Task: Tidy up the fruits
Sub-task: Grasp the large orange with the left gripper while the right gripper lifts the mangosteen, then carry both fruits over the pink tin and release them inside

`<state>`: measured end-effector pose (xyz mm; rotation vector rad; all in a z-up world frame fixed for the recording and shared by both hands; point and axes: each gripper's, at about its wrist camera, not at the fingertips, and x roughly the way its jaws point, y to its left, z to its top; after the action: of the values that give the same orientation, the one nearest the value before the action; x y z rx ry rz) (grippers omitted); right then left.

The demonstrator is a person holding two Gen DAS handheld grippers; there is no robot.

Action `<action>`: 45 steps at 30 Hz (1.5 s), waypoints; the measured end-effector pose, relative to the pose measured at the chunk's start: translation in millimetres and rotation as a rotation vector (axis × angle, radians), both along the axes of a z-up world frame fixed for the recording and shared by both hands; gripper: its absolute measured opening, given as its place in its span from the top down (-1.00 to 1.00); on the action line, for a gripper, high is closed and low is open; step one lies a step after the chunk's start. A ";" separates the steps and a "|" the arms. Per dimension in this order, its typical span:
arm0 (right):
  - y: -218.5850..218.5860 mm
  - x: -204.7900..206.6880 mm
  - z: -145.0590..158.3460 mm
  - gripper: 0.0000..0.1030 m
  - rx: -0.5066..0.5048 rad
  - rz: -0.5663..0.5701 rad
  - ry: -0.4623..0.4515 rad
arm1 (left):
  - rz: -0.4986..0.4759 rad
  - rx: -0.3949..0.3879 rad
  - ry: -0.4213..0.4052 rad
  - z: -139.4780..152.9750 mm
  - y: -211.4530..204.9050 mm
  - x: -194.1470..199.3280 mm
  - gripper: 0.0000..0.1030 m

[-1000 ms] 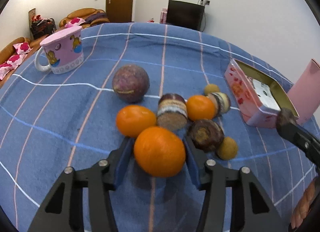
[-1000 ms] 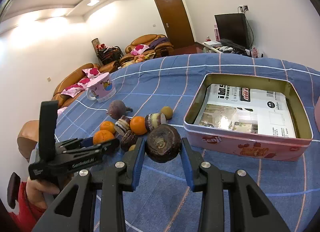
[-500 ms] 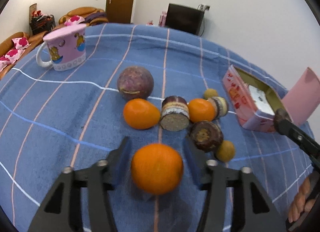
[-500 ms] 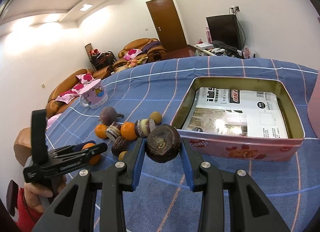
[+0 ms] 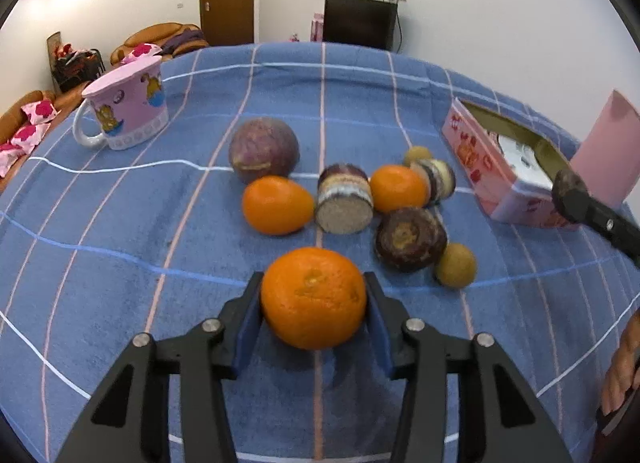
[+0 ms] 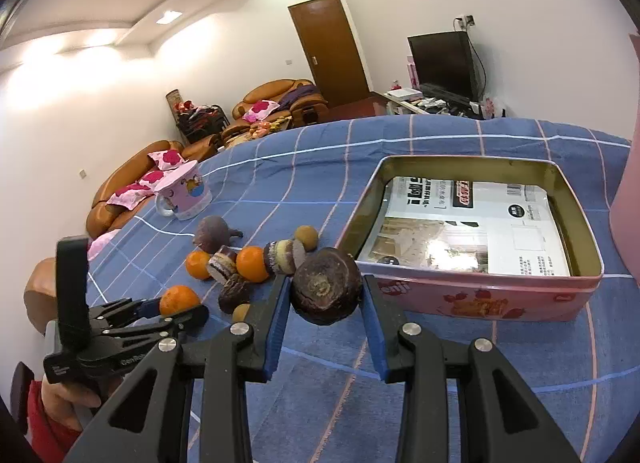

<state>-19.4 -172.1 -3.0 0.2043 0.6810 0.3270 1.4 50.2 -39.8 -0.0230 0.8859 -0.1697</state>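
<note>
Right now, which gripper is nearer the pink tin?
Right. The right gripper, shut on a dark fruit, is at the pink tin's near wall; the left gripper, gripping an orange, sits beyond the fruit pile.

Right gripper (image 6: 325, 292) clamps a dark fruit (image 6: 326, 286), perhaps mangosteen; pink tin (image 6: 480, 301) just beyond.
</note>
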 end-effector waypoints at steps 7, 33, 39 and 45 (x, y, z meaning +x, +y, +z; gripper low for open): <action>-1.6 -3.0 4.5 0.27 -0.009 -0.020 -0.031 | 0.070 0.037 -0.109 14.9 -5.0 -8.8 0.06; -94.2 13.4 9.8 0.27 -0.207 -0.356 -0.100 | -0.205 0.071 -0.297 60.6 -172.2 18.8 0.06; -110.1 24.0 3.8 0.27 -0.250 -0.395 -0.074 | -0.229 0.081 -0.266 51.3 -207.9 37.2 0.06; -116.1 34.0 -1.3 0.27 -0.270 -0.393 -0.042 | -0.240 0.095 -0.229 39.2 -225.5 50.4 0.06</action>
<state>14.6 -288.1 -4.3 0.0699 0.6204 -0.1369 51.8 -175.2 -0.6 0.1889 0.6649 -0.3469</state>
